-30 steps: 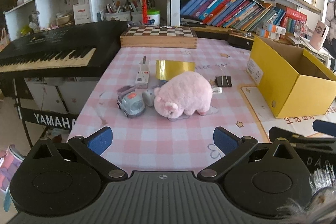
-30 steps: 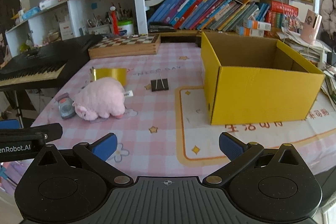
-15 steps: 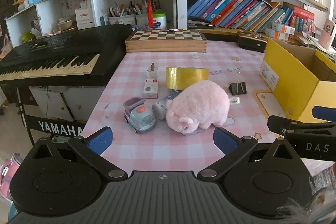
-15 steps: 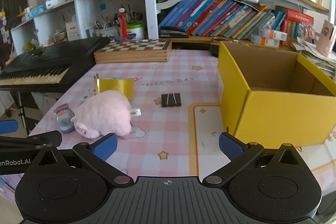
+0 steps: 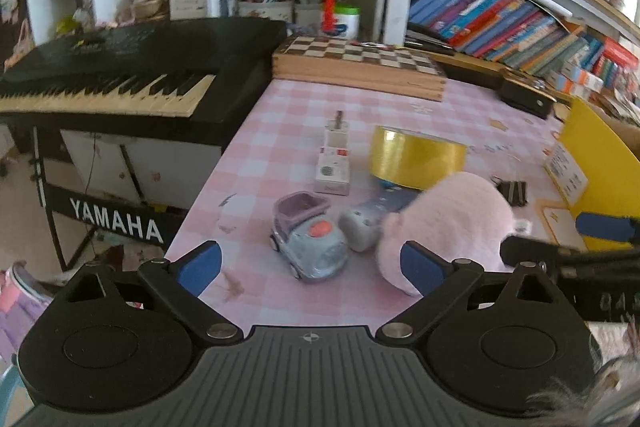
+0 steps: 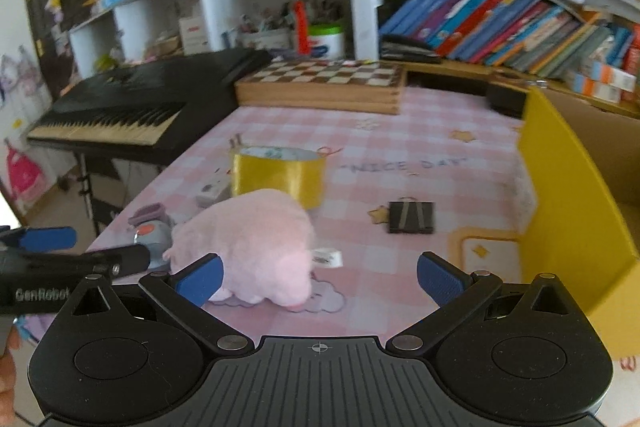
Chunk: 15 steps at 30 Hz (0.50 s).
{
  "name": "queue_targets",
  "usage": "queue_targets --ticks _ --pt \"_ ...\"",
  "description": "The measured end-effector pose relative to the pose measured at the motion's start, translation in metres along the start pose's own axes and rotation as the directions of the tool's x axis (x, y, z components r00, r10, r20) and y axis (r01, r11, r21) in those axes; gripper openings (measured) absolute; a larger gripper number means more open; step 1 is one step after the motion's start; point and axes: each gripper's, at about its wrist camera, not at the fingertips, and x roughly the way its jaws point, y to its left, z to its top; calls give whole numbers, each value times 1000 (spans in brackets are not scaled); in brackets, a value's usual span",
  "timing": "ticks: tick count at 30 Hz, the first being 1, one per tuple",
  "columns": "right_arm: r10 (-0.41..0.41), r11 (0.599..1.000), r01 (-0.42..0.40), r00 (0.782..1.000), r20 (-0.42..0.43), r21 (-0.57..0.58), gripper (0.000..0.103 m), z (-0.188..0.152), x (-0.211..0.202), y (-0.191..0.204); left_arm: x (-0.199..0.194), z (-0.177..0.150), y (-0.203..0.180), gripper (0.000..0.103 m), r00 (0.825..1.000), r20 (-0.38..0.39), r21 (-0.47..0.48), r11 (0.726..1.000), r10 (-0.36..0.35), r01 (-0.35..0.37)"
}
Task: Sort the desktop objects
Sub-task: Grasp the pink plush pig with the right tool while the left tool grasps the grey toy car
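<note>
Open cloth right of plush pig [image 6: 248,239] — yellow box [image 6: 568,203] walls it.

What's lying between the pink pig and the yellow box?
A black binder clip lies on the cloth between the pig and the box, touching neither; the right wrist view shows it best.

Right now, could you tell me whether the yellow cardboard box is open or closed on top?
Open. The yellow cardboard box has no lid or flaps over it, and its brown inner wall is visible in the right wrist view.

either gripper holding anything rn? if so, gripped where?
Nothing held. The left gripper is open, over the toy car; the right gripper is open, with the pink plush pig near its left finger, not clamped.
</note>
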Motion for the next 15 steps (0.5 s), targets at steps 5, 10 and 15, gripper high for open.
queue_targets --ticks 5,10,15 --pt "46 995 -47 999 -18 -93 103 -4 14 20 20 9 11 87 1000 -26 -54 998 -11 10" --pt "33 979 -35 999 -10 -199 103 -14 25 41 50 15 10 72 996 -91 -50 999 -6 2" --pt "16 982 -19 1000 -13 -188 103 -14 38 47 59 12 6 63 994 -107 -43 999 -4 -1"
